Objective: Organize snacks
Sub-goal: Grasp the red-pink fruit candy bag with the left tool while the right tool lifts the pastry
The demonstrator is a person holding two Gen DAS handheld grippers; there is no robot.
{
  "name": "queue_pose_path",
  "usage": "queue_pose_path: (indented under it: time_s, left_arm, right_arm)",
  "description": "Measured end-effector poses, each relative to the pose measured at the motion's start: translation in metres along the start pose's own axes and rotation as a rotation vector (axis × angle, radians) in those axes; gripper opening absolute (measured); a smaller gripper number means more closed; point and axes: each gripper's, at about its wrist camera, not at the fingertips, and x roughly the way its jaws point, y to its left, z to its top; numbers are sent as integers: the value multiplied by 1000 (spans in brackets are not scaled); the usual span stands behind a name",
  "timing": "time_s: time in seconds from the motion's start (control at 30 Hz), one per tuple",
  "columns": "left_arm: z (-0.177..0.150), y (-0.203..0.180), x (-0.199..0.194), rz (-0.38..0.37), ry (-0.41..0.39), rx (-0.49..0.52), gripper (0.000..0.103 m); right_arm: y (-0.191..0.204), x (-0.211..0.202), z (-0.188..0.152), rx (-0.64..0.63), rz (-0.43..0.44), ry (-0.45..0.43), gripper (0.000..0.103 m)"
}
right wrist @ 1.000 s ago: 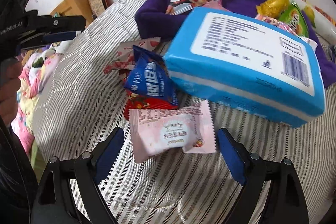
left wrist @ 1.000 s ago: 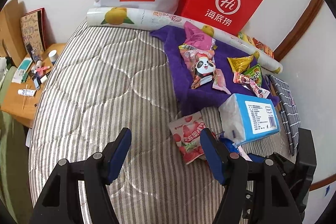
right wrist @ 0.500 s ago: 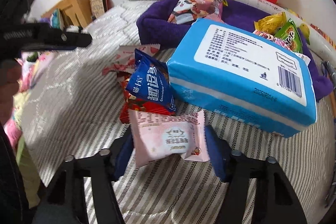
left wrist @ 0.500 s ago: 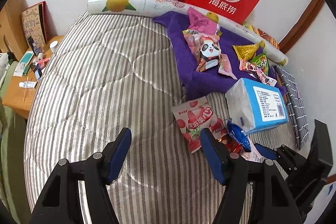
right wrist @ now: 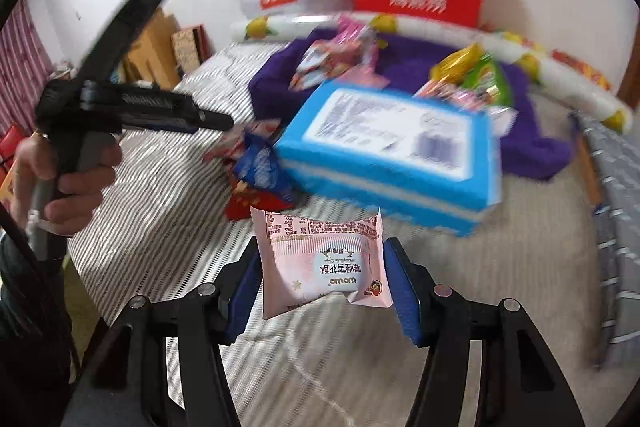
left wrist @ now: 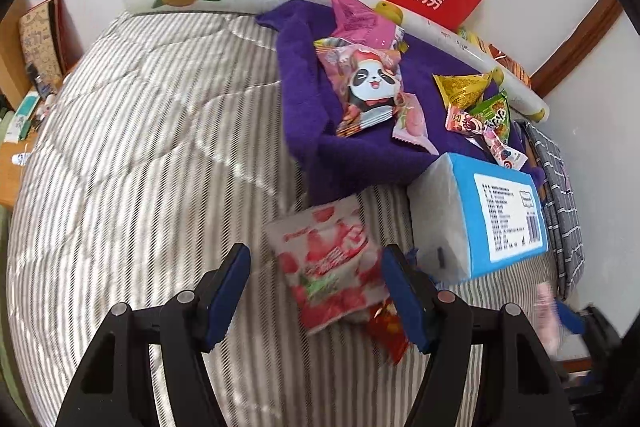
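Nearby, a blue tissue pack (right wrist: 388, 163) lies on the striped bed (left wrist: 140, 147), with a purple towel (left wrist: 304, 99) behind it carrying a panda snack bag (left wrist: 368, 87). The right hand-held gripper (right wrist: 322, 285) clamps a pink snack packet (right wrist: 324, 263), lifted off the bed, long axis across the fingers. The left hand-held gripper (left wrist: 316, 291) is spread wide around a strawberry snack bag (left wrist: 328, 263) lying flat.

purple towel (left wrist: 356, 155), grey-striped mattress (left wrist: 140, 147)

The blue rectangular tissue pack (left wrist: 504, 217) lies right of centre on the grey striped quilted mattress (left wrist: 140, 147), with the red-and-white strawberry snack packet (left wrist: 332, 263) to its left and the purple towel (left wrist: 304, 99) above, toward the frame's top.
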Motion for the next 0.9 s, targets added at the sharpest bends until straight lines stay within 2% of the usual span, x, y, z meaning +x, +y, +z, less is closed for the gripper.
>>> queue_pose_path:
  time_s: [0.13,0.27,0.67,0.83,0.87,0.9]
  left_arm:
    - [9,-4,17,5,32,-12,66]
    - [11,-7,30,26,64,-8,66]
    - [-7,3,16,104,39,67,66]
    - [-6,-13,27,149,24,134,65]
    - [-6,-15,28,160,19,149,64]
    - [-7,-16,28,166,10,159,57]
  right_arm:
    - [-21,-21,13,29,-22,-50,59]
    - [-35,-23,27,53,-48,-78,59]
    - [-41,-13,47,55,-15,-111,59]
    - [-44,-9,69,71,-40,-129,59]
    - [-46,-7,73,73,-47,-128,59]
    - [-48,-5,78,79,-58,-125,59]
